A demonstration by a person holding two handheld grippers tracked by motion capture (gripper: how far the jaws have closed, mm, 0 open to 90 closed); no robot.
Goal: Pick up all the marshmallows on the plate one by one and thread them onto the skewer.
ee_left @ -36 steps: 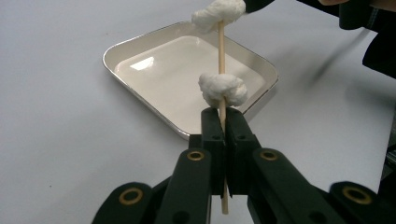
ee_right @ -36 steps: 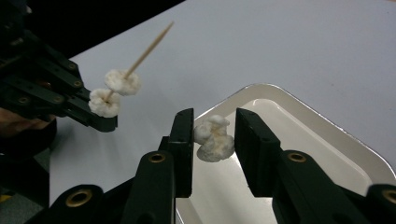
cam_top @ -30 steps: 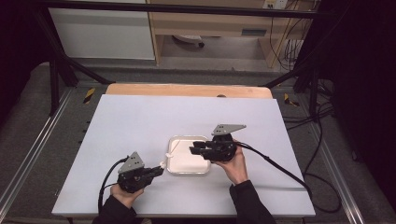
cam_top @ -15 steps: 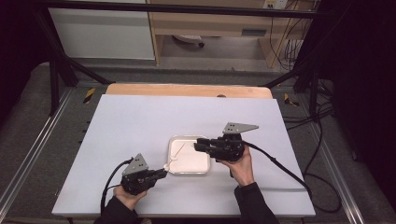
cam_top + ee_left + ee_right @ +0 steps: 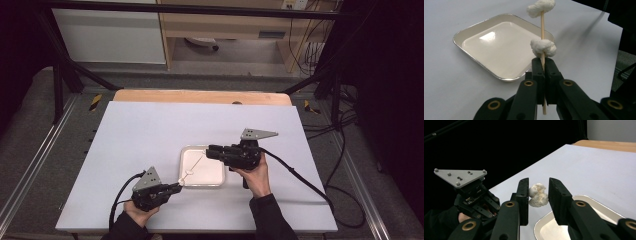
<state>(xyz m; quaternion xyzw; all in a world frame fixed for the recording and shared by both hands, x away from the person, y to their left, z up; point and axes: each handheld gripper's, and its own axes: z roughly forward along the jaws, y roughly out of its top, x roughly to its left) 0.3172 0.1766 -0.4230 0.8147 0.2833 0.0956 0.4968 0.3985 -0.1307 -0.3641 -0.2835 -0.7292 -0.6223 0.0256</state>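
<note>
In the high view, the white tray [image 5: 202, 170] is sitting just below the centre of the frame on the pale table [image 5: 150, 135]. The left gripper [image 5: 175, 187] is lying at the lower left of the tray, in the person's left hand [image 5: 140, 209], and a thin wooden skewer [image 5: 196, 165] is running from its tip up and to the right across the tray toward the right gripper [image 5: 210, 151], which the right hand [image 5: 256, 175] is holding at the tray's upper right edge.

In the left gripper view, the jaws are pressing together on the skewer [image 5: 543, 62] at the lower middle of the frame. One white lump [image 5: 543, 47] is sitting on the stick just above the jaws, and a second white lump [image 5: 541, 7] is sitting at the top of the frame. The tray [image 5: 474, 32] is lying to the left, behind the stick.

In the right gripper view, the jaws are standing partly apart at the centre of the frame, with a white lump [image 5: 538, 195] between them; whether the pads are touching it is unclear. A corner of the tray [image 5: 539, 225] is showing at the lower right, and the left gripper [image 5: 471, 195] is showing at the left
</note>
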